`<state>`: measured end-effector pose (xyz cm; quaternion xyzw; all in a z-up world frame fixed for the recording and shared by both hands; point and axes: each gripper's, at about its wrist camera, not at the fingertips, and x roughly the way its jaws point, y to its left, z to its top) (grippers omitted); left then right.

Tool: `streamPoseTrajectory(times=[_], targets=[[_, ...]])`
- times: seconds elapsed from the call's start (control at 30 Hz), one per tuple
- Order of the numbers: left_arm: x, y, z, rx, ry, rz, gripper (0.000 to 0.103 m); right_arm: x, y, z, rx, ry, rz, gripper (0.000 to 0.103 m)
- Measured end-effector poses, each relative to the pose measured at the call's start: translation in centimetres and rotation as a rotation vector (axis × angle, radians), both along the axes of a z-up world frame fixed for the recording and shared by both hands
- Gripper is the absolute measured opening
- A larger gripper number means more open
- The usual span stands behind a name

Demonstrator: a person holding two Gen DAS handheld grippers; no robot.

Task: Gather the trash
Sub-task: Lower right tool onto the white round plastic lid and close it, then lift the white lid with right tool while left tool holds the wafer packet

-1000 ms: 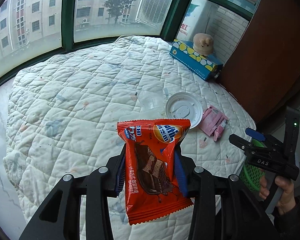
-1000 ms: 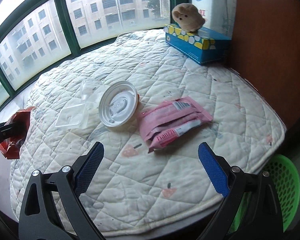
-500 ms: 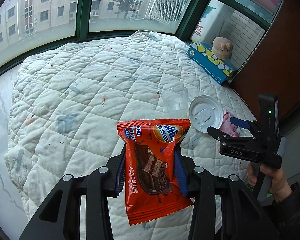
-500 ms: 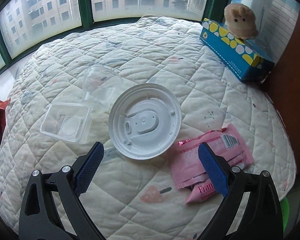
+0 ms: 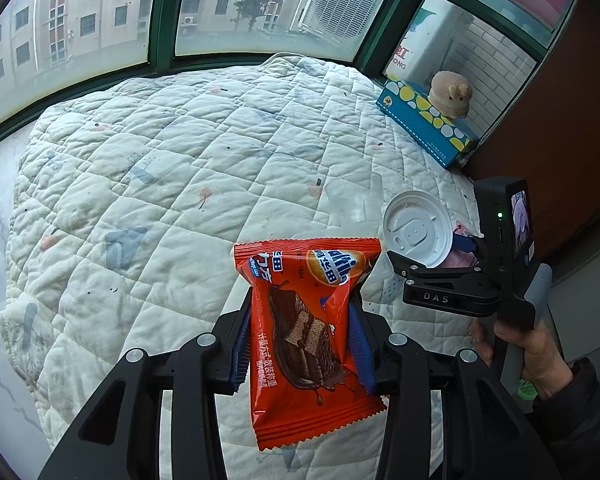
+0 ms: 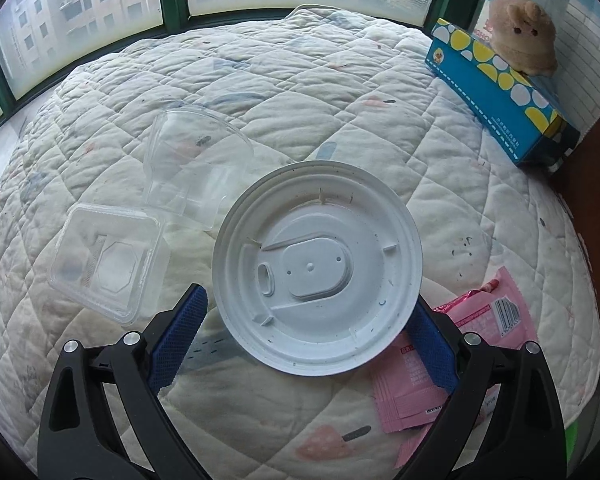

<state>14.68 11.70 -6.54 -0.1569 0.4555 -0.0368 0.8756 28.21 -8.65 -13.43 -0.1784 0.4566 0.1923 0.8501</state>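
Note:
My left gripper (image 5: 300,340) is shut on a red snack wrapper (image 5: 304,332) and holds it upright above the quilt. My right gripper (image 6: 304,332) is open, with its blue pads either side of a white round plastic lid (image 6: 318,264) that lies on the quilt; the left pad stands a little apart from the rim. The lid also shows in the left wrist view (image 5: 418,234), with the right gripper (image 5: 440,256) at it. A clear cup (image 6: 196,160), a clear square box (image 6: 106,264) and pink wrappers (image 6: 472,344) lie around the lid.
A white quilted mat (image 5: 160,184) covers the platform below the windows. A blue tissue box (image 6: 500,96) with a plush toy (image 6: 524,32) stands at the far right by a brown wall. A green basket edge (image 6: 574,440) shows low right, off the mat.
My right gripper has moved forward and down until the white lid sits between its open fingers. My left gripper has kept hold of the red wrapper and turned a little right.

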Motion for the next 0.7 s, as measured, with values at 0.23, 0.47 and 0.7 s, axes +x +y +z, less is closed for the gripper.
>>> streamPoseTrajectory(times=[0.23, 0.47, 0.7], targets=[[0.0, -0.1, -0.1, -0.005, 0.003, 0.001, 0.041, 0.3, -0.2, -0.1, 0.017, 0.003, -0.026, 0.080], [-0.2, -0.6, 0.4, -0.006, -0.011, -0.008, 0.041, -0.9, -1.2, 1.3, 0.080, -0.017, -0.051, 0.078], [-0.5, -2.4, 1.2, -0.007, -0.032, -0.040, 0.041, -3.0, -3.7, 3.4, 0.171, -0.010, -0.089, 0.055]])
